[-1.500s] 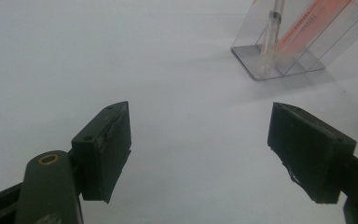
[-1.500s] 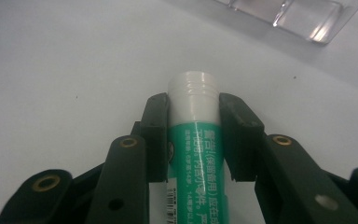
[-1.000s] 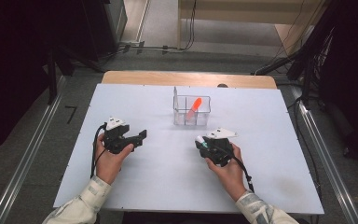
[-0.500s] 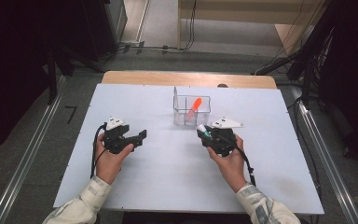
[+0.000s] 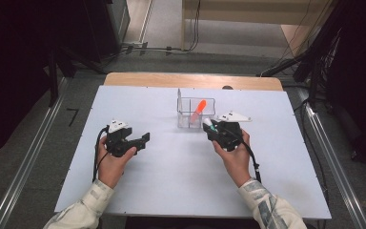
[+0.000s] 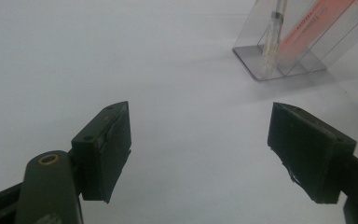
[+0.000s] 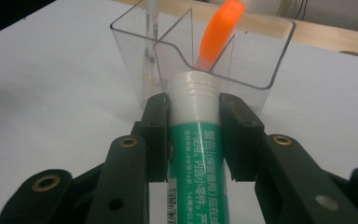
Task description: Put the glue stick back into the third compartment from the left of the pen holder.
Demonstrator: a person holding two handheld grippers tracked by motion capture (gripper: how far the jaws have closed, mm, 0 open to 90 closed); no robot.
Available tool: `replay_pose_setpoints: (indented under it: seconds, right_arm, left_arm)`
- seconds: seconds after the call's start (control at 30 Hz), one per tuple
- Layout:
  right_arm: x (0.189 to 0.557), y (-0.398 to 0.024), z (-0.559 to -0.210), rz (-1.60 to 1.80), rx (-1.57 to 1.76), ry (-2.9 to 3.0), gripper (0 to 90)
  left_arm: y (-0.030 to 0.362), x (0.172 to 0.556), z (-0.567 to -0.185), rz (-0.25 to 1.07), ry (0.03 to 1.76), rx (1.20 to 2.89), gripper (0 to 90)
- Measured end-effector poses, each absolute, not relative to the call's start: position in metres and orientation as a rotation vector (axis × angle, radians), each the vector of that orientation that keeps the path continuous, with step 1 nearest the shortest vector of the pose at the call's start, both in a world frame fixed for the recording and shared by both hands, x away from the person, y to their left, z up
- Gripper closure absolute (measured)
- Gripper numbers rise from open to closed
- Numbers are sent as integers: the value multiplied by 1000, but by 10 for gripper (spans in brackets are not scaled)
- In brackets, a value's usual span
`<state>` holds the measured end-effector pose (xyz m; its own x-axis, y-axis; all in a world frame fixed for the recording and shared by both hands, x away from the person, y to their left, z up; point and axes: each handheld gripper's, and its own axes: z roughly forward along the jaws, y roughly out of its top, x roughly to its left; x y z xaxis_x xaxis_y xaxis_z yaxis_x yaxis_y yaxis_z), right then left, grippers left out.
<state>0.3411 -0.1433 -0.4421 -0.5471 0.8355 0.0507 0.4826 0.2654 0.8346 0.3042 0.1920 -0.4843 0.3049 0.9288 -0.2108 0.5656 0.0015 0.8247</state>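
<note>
High view: clear divided holder (image 5: 196, 114) at bench (image 5: 171, 181) center, far side; orange marker (image 5: 198, 110) leaning inside, tip up. Right claw (image 5: 208, 125) just near of holder's right front, gripping green-and-white glue stick (image 5: 210, 127). Left claw (image 5: 144, 139) well left of holder, jaws apart, holding nothing.

Left gripper view: left claw (image 6: 200, 144) wide open over bare white bench (image 6: 121, 56). Holder (image 6: 303, 42) far right, w/ thin clear pen (image 6: 272, 39) in one compartment, orange marker (image 6: 314, 25) in the next.

Right gripper view: right claw (image 7: 193, 123) clamped on glue stick (image 7: 196, 154), white ribbed end toward holder (image 7: 200, 56), close to its near wall. Orange marker (image 7: 219, 32) in right compartment, thin clear pen (image 7: 150, 42) in left.
</note>
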Motion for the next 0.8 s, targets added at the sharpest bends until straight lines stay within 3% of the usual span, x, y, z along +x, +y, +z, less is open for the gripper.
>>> replay_pose_setpoints:
  seconds: [0.8]
  right_arm:
    - [382,-137,-419,1239,1275,2010,630]
  left_arm:
    - [192,304,-484,504,1370,1674,222]
